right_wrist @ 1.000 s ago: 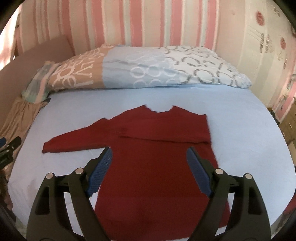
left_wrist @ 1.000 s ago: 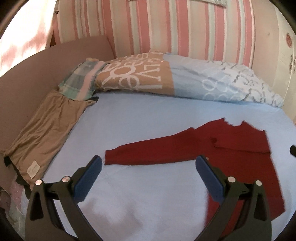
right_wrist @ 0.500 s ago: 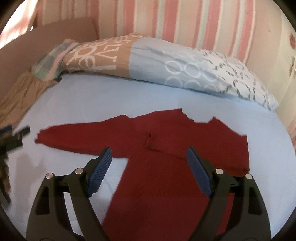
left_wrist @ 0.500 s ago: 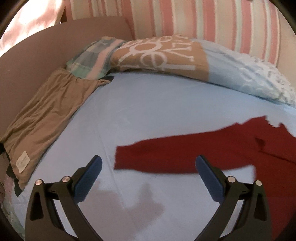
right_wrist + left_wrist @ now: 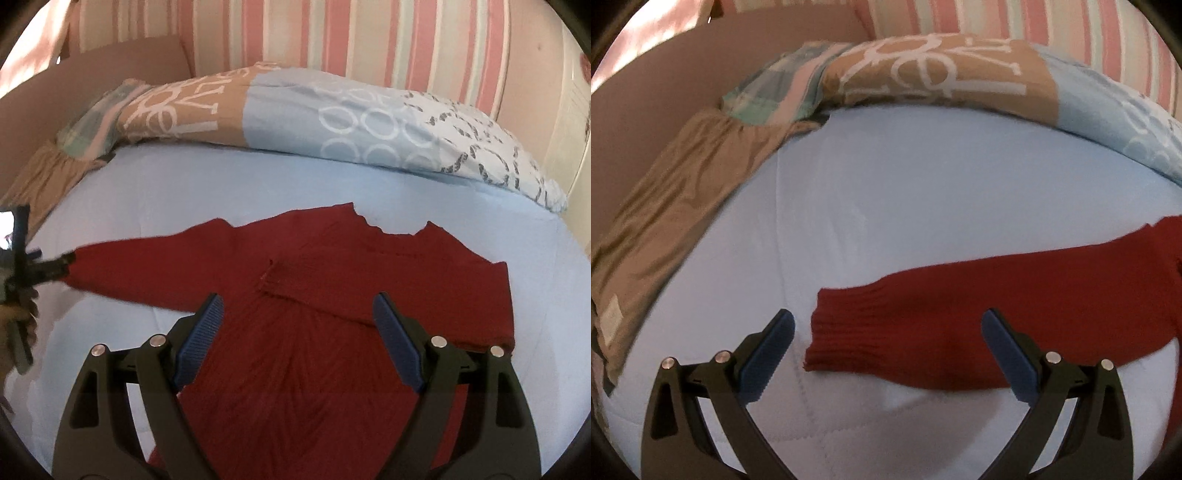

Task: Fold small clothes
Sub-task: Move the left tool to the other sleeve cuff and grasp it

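The left gripper (image 5: pixel 886 343), jaws wide apart and empty, hangs over the ribbed cuff of the dark red knitted sweater (image 5: pixel 332 295) lying flat on the pale blue bedsheet (image 5: pixel 905 203), likely to fold that outstretched sleeve inward, while the equally open right gripper (image 5: pixel 295 325) frames the chest, both lower and nearer than a second ago.

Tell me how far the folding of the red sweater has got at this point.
Early stage. Done: the red sweater lies flat on the blue sheet, and one sleeve is already folded across the chest. In hand: the left gripper, jaws open, is over the cuff of the outstretched sleeve. The right gripper hovers open, empty. Left: that sleeve and the body folds.
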The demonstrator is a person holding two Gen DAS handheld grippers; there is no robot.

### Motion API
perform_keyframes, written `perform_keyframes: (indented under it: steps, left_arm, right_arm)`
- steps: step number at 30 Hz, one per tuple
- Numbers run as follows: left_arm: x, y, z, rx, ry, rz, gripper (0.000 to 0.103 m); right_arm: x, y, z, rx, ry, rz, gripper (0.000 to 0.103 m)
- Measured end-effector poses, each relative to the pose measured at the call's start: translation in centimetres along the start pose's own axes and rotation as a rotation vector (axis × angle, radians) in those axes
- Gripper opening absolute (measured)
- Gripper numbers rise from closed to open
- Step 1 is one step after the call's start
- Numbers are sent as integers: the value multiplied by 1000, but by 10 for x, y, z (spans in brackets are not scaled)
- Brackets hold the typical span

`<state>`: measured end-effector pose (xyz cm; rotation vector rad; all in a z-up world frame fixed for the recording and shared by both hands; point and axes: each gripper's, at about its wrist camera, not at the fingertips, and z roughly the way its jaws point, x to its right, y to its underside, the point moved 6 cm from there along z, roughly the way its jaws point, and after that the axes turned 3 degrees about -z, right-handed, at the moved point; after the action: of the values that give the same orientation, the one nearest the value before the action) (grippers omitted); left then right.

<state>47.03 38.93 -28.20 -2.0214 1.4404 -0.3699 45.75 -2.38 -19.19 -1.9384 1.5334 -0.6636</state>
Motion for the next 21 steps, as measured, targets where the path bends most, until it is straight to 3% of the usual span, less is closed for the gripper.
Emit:
perform_keyframes:
  steps: [6, 10, 15, 18, 20, 21]
  left_arm:
    - [-21, 1, 18, -31, 26, -85, 101]
    - [-24, 10, 32, -64, 31, -82, 101]
    - [-21, 18, 43, -89, 70, -104, 92]
    - [-18, 16, 43, -91, 83, -122, 79]
    - [-11, 13, 40, -89, 117, -125, 58]
    - [-8, 12, 39, -87, 120, -117, 52]
  right_arm:
    - [1, -2, -1, 11, 5, 3, 90]
    - [8, -1, -1, 7, 5, 30, 90]
    - [11, 1, 1, -1, 0, 44, 90]
    - [14, 1, 1, -2, -2, 52, 90]
    - [17, 2, 1, -1, -3, 67, 90]
    - [19, 2, 2, -2, -9, 77, 91]
